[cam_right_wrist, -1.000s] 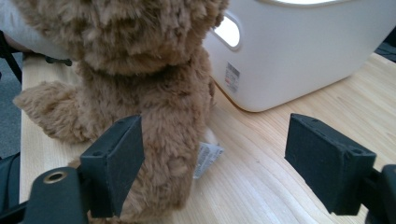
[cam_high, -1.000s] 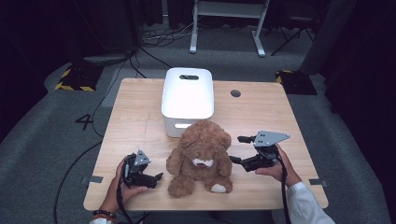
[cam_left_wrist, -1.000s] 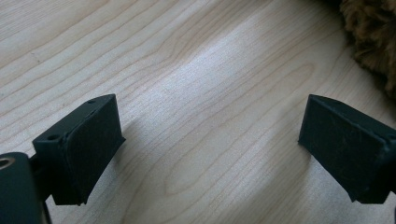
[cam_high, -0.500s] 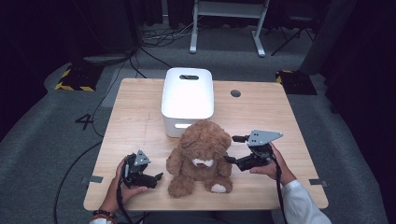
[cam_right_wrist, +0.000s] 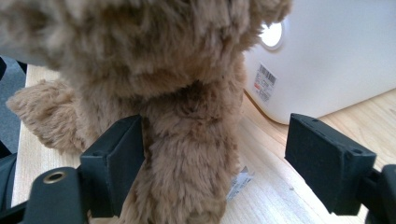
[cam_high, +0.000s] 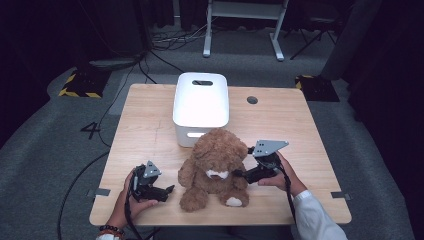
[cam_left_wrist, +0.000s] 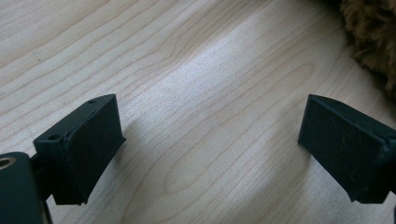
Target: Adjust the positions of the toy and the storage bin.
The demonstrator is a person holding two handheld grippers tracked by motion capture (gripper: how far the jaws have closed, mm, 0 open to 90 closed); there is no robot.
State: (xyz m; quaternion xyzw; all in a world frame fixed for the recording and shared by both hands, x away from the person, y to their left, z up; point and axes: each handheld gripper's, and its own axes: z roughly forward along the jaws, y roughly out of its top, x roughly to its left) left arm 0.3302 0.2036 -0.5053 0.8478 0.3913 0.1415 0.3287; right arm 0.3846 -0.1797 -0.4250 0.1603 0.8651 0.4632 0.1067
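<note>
One teddy bear (cam_high: 216, 165), one white bin (cam_high: 201, 102), two claws

From the high view the pale wooden tabletop (cam_high: 150, 130) is lit brightly from above while the grey floor and the room behind fall off into near black, and the white plastic bin (cam_high: 201, 102) is blown out to a glare on its top. In the left gripper view a soft sheen crosses the wood grain, with dim shadow beside the jaws. In the right gripper view the fluffy brown teddy bear (cam_right_wrist: 177, 93) is blurred at close range.
</note>
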